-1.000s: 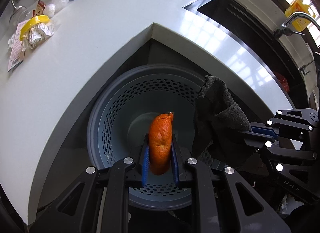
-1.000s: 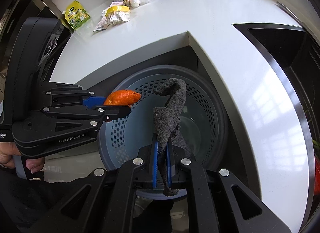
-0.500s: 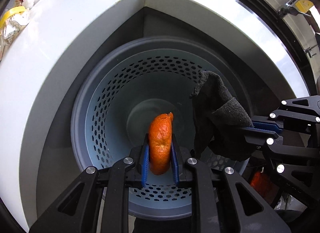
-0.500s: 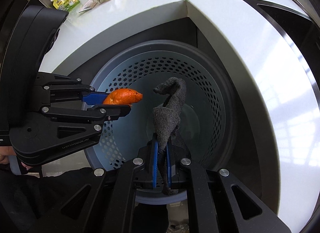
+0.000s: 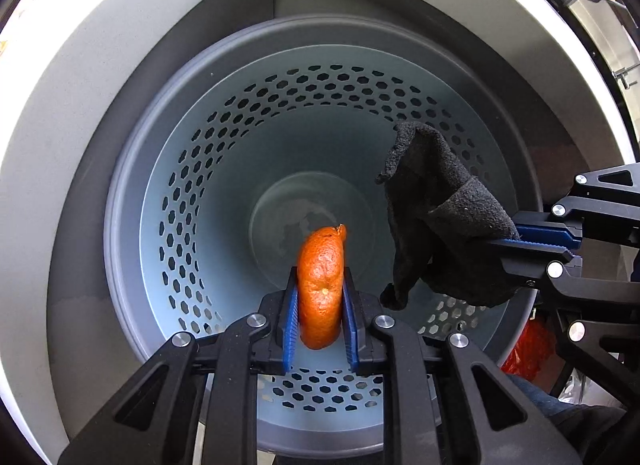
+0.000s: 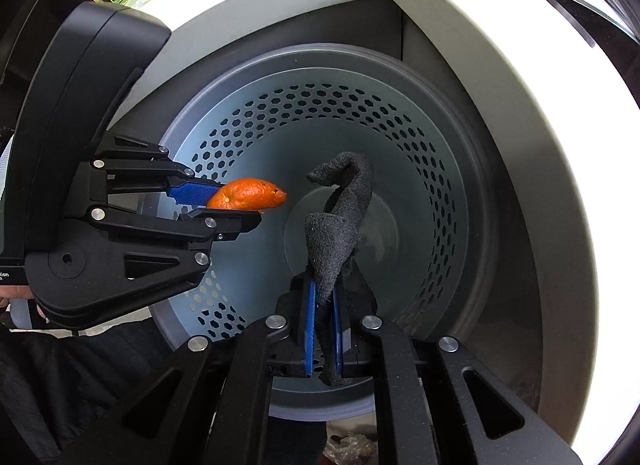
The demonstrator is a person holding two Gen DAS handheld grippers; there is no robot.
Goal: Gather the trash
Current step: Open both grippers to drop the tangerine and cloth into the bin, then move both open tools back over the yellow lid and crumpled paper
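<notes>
White tabletop [image 5: 60, 113] corner wraps round grey perforated plastic waste bin [image 5: 168, 169] below. Left gripper [image 5: 319, 305]: jaws clamped on orange citrus peel [image 5: 321, 285], held over bin opening. Right gripper [image 6: 323, 319]: jaws clamped on dark grey crumpled cloth scrap [image 6: 338, 225], beside peel, over same bin.

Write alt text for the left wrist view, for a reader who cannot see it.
The left gripper clamps a piece of orange peel over the open mouth of a grey perforated bin whose bottom looks bare. From the right edge, the right gripper holds a dark grey cloth over the same bin, which sits beneath the corner of a white countertop.
</notes>
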